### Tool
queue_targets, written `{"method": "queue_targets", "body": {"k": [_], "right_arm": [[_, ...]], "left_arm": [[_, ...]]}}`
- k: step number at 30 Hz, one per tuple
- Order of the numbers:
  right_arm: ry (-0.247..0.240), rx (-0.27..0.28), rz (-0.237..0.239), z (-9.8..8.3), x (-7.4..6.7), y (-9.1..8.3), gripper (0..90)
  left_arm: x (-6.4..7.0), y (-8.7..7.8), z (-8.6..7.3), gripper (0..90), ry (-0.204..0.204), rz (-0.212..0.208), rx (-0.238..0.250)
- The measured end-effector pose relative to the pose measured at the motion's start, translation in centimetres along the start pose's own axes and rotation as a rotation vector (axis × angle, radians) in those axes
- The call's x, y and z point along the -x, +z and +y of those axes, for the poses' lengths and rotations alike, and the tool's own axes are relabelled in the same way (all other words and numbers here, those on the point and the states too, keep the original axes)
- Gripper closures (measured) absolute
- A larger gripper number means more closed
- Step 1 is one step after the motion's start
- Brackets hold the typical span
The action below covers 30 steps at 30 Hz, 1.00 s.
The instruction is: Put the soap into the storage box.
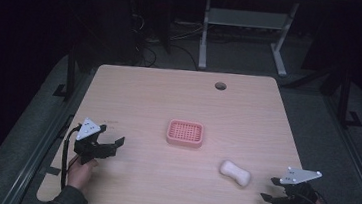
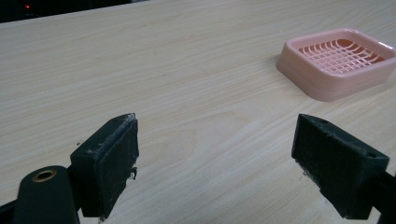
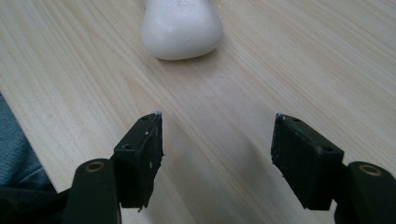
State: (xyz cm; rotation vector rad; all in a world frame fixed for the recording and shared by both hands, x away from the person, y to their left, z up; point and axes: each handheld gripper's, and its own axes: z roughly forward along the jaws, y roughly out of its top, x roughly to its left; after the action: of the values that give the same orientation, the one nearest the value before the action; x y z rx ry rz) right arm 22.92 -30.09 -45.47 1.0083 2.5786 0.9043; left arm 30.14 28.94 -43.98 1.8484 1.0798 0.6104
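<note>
A pink slotted soap dish (image 1: pixel 185 133) sits near the middle of the wooden table (image 1: pixel 170 91). A white bar of soap (image 1: pixel 235 173) lies to its right, nearer the front edge. My left gripper (image 1: pixel 113 145) hovers at the front left with jaws wide apart and nothing between them. In the left gripper view, the left gripper (image 2: pixel 217 154) has the dish (image 2: pixel 337 61) ahead at the upper right. My right gripper (image 1: pixel 270 188) is at the front right corner, open and empty, a short way right of the soap. Its own view shows the right gripper (image 3: pixel 217 151) with the soap (image 3: pixel 181 29) just ahead of the jaws.
A round cable hole (image 1: pixel 220 85) is near the table's far edge. Beyond the table stand the legs of another desk (image 1: pixel 204 34) on dark floor. In the right gripper view the table's front edge (image 3: pixel 28 144) runs close at the left.
</note>
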Motion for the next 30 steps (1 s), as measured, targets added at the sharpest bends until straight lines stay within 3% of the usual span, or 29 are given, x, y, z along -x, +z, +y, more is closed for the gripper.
{"method": "queue_targets", "body": {"k": [30], "right_arm": [[-0.052,-0.012,0.014,1.3,-0.8,0.5,33.0]], "left_arm": [[0.0,0.0,0.0,14.1,0.004,0.004,-0.001]]}}
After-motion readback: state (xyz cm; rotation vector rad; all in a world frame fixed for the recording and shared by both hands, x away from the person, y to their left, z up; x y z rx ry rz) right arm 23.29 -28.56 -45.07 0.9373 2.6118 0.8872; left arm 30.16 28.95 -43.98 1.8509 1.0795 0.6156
